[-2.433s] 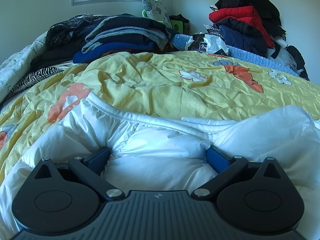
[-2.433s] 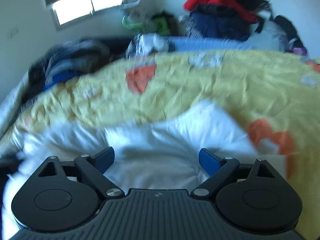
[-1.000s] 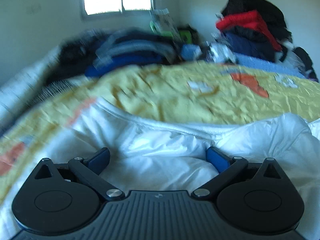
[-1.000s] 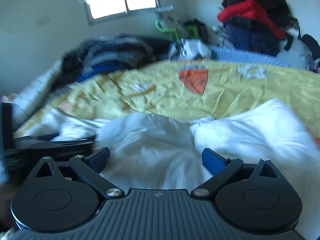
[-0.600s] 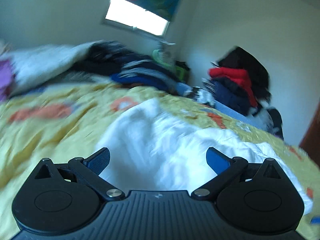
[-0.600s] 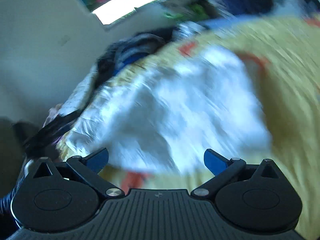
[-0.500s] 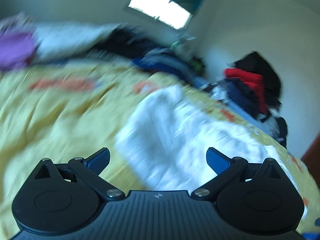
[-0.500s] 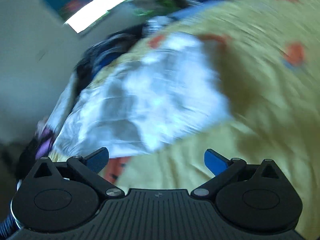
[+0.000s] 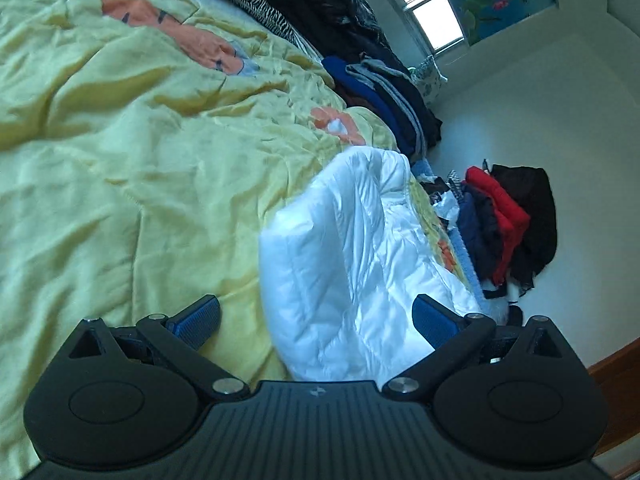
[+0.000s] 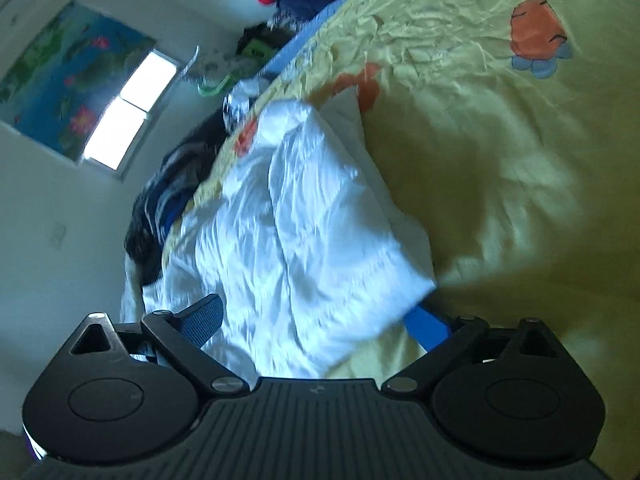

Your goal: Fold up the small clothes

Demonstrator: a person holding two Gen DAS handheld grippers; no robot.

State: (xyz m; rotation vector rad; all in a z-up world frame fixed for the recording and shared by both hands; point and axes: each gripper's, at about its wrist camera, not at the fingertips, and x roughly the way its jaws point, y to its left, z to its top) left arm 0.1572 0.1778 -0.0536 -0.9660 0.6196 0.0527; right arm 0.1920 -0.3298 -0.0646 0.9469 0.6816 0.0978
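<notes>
White puffy quilted jacket (image 9: 352, 264), glossy, rumpled

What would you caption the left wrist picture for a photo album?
Open left gripper tilted sideways around the edge of a folded white padded garment lying on a yellow bedspread.

Both grippers have lifted off the white padded jacket (image 9: 352, 264) and rolled sideways, the left gripper (image 9: 316, 322) and right gripper (image 10: 316, 320) now spread wide above the yellow quilt (image 9: 120, 160), the jacket lying folded narrower.
</notes>
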